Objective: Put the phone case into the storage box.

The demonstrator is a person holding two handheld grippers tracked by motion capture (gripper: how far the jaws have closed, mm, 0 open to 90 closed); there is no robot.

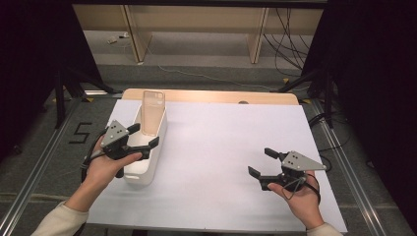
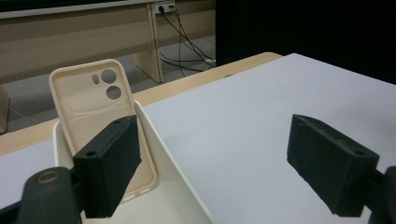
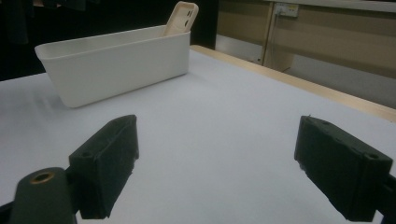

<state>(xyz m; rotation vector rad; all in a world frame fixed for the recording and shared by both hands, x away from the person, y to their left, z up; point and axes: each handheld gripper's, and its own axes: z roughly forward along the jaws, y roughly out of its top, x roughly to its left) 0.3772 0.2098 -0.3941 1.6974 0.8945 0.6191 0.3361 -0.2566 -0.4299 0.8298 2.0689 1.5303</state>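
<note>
Just beyond the left hand-held gripper (image 1: 146, 136), phone case (image 1: 151, 112).

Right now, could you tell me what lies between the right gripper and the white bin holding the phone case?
Nothing: in the high view, only bare white table separates the right gripper from the white bin.

Beige phone case (image 1: 152, 112), white bin (image 1: 147, 164), white table (image 1: 226, 147).

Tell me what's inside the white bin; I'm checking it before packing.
A beige phone case leans upright against the far end of the white bin. The left hand-held gripper covers part of the bin's floor.
</note>
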